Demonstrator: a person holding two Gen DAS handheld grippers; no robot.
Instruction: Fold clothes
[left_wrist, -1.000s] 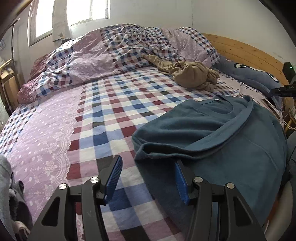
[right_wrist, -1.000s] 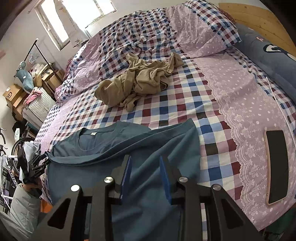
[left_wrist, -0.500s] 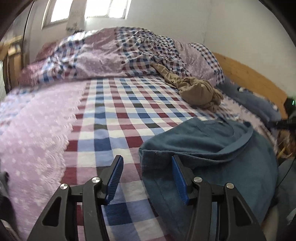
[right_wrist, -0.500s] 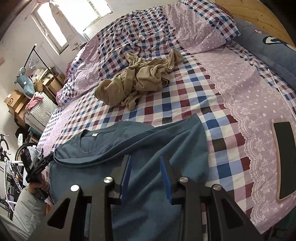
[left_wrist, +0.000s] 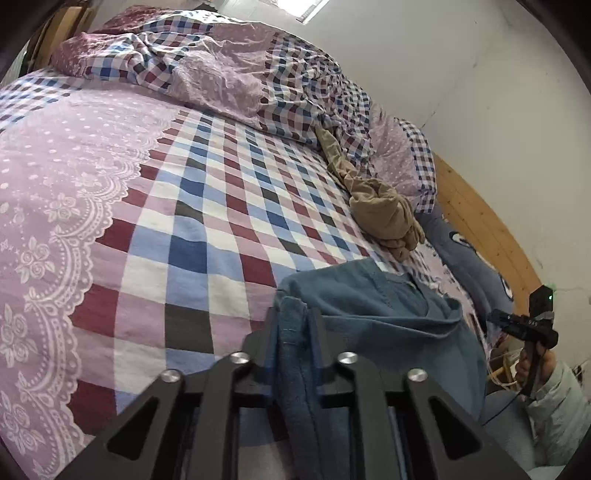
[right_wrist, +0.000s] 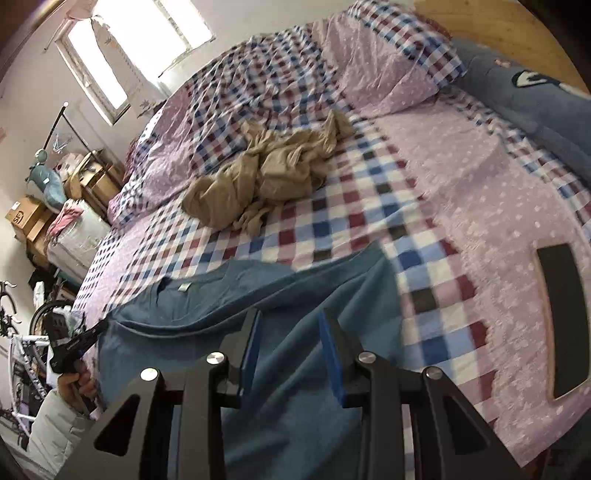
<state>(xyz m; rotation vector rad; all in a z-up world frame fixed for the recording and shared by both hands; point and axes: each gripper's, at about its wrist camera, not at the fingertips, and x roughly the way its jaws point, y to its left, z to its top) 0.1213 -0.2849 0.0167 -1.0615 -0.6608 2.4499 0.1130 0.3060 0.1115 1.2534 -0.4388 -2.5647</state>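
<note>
Teal cotton T-shirt (right_wrist: 295, 398) is lying partly folded at the checked bed's (left_wrist: 207, 229) near edge; left gripper (left_wrist: 293, 325) is closing on its bunched edge, right gripper (right_wrist: 290, 332) is hovering half-open, empty. Crumpled tan garment (right_wrist: 266, 177) is awaiting folding

Checked bed (right_wrist: 369, 206), wooden headboard (left_wrist: 476, 221) — white walls (left_wrist: 461, 74), bright window (right_wrist: 122, 48)

Left wrist camera sits low and close at the blue shirt (left_wrist: 373, 317), tilted, facing across the checked bed (left_wrist: 207, 229) toward the headboard. Right wrist camera looks down from higher. Both share the shirt, bed and tan garment (right_wrist: 266, 181).
</note>
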